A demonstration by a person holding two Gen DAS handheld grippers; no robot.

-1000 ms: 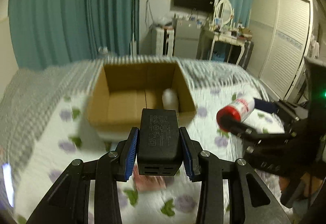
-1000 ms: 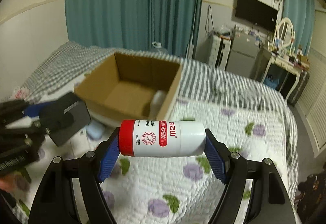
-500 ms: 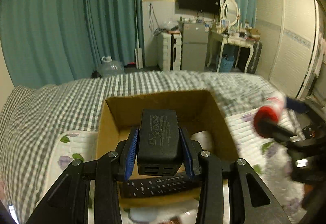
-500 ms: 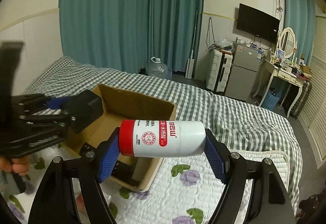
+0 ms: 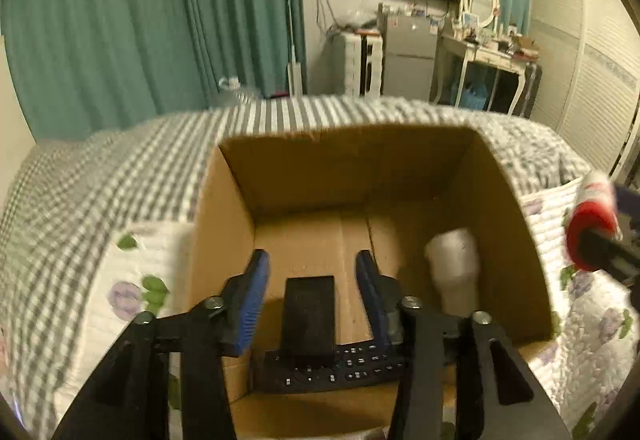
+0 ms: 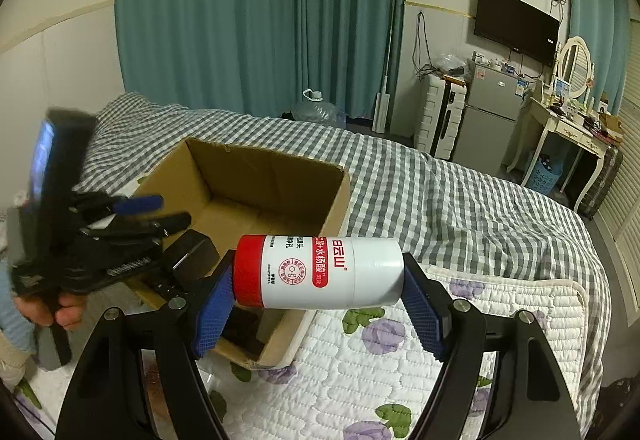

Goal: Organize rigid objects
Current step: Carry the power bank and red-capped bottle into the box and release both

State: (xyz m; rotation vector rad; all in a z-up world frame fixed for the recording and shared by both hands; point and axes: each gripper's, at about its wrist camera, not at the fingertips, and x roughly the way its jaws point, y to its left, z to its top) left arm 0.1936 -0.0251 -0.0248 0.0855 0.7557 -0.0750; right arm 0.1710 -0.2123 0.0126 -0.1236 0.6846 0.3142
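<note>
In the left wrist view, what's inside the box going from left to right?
Black power bank → white cup, both inside the cardboard box; the remote spans beneath, so it is left out.

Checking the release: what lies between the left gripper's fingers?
The black charger, apart from both fingers of the open left gripper, inside the box, shown in the left wrist view.

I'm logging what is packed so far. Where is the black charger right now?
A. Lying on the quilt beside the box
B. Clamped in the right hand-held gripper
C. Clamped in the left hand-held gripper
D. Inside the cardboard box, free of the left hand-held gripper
D: the left hand-held gripper stands open, and the charger sits apart from its fingers inside the box, partly over the remote.
</note>
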